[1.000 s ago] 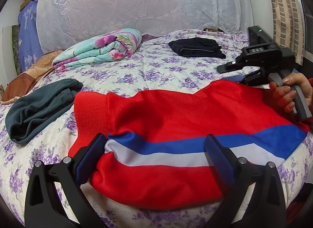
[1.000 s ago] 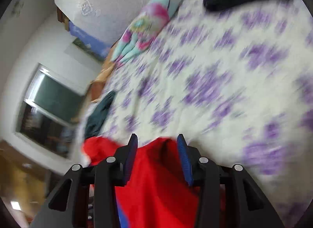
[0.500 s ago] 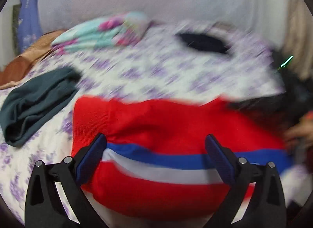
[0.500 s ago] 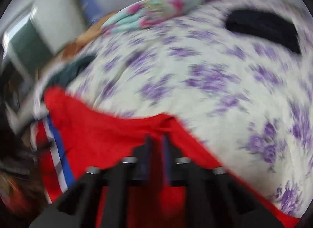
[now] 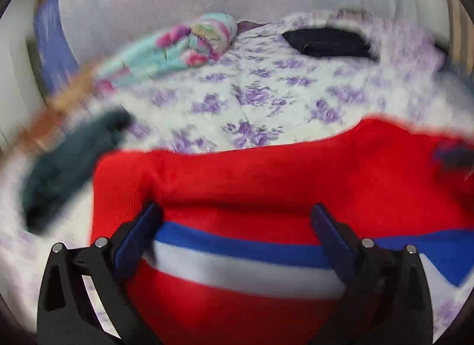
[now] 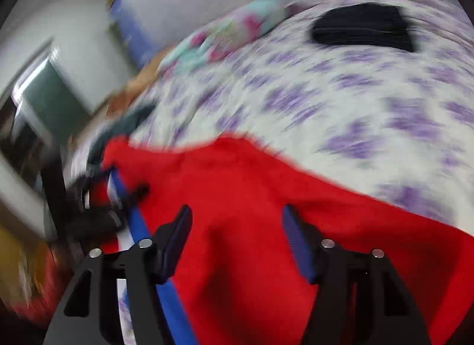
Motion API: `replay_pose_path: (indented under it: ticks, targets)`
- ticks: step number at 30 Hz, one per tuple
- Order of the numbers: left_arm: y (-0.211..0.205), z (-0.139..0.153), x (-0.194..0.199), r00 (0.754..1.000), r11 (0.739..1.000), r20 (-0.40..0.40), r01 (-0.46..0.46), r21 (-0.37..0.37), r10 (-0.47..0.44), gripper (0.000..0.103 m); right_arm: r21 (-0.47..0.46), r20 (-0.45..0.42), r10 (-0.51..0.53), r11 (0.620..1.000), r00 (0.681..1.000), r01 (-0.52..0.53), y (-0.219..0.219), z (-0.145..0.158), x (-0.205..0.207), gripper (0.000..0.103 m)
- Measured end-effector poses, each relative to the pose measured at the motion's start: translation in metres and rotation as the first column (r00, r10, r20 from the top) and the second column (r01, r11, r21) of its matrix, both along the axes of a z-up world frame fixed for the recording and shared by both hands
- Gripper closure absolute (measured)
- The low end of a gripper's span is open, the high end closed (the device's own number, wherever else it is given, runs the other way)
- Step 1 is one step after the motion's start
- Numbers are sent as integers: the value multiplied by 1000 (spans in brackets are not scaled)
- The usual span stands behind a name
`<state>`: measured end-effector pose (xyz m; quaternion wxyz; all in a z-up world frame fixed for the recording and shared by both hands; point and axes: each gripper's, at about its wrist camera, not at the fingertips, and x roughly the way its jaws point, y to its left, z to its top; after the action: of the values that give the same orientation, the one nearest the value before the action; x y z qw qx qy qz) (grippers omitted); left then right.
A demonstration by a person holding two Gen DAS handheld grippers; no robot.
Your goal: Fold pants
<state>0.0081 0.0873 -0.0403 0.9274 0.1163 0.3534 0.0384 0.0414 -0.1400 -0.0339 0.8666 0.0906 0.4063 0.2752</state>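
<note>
1. Left gripper (image 5: 234, 236) is hovering low over the near part of the pants (image 5: 266, 185), fingers spread wide and released; the red cloth with its blue and white stripe is lying between and under them, but the pads are not pressing on it.
2. Right gripper (image 6: 237, 235) is standing over the other end of the pants (image 6: 251, 196), fingers parted and empty. Its jaws have just been opening; red cloth is lying beneath the gap and nothing is pinched.
3. Pants are lying across the near edge of the bed (image 5: 266, 102), roughly flat, ribbed cuff to the left in the left view, stripe running lengthwise. In the right view a soft ridge is bulging up between the fingers.
4. Judgement: a fold has likely just been laid down and both grippers are free for the next grasp. Frames are blurring, so exact edge alignment cannot be told.
5. To do the step well: pick both layers at the fold's outer edge, not a single ply. Keep the two grippers level with each other so the stripe stays straight. Carry the cloth low and lay it down without dragging. Flatten the ridge under the right gripper first, or it may crease into the next fold.
6. Just beside the cuff: a dark green garment (image 5: 68, 164), apart from the pants.
7. Farther back: a folded floral blanket (image 5: 183, 45) and a folded black garment (image 5: 328, 41), both well clear.
</note>
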Motion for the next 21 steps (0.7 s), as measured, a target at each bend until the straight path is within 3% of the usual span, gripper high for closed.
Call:
replay_pose_path:
  ticks: [3, 5, 7, 9, 12, 15, 18, 21]
  targets:
    - [-26, -7, -20, 997, 992, 70, 32, 122, -41, 5, 93, 122, -43, 995, 992, 31, -39, 29, -44, 35]
    - [-22, -1, -26, 993, 994, 91, 64, 91, -73, 5, 123, 162, -143, 985, 976, 124, -82, 35, -82, 28]
    - [-15, 2, -30, 993, 996, 92, 76, 43, -80, 5, 152, 139, -262, 959, 955, 241, -125, 29, -113, 27]
    - [-9, 4, -27, 993, 997, 94, 72, 4, -72, 5, 174, 56, -435, 891, 899, 420, -178, 18, -149, 27]
    - [0, 6, -22, 992, 994, 86, 96, -55, -91, 5, 185, -29, -584, 795, 811, 578, -228, 8, -186, 27]
    - [6, 8, -21, 990, 986, 78, 129, -103, -121, 5, 212, -110, -620, 749, 777, 628, -251, -5, -183, 27]
    - [20, 13, -24, 987, 971, 99, 143, -193, -126, 5, 315, -199, -613, 699, 765, 642, -258, -23, -161, 27]
    - [45, 17, -32, 985, 928, 137, 149, -341, -108, 5, 350, -171, -639, 672, 750, 653, -262, -23, -142, 29]
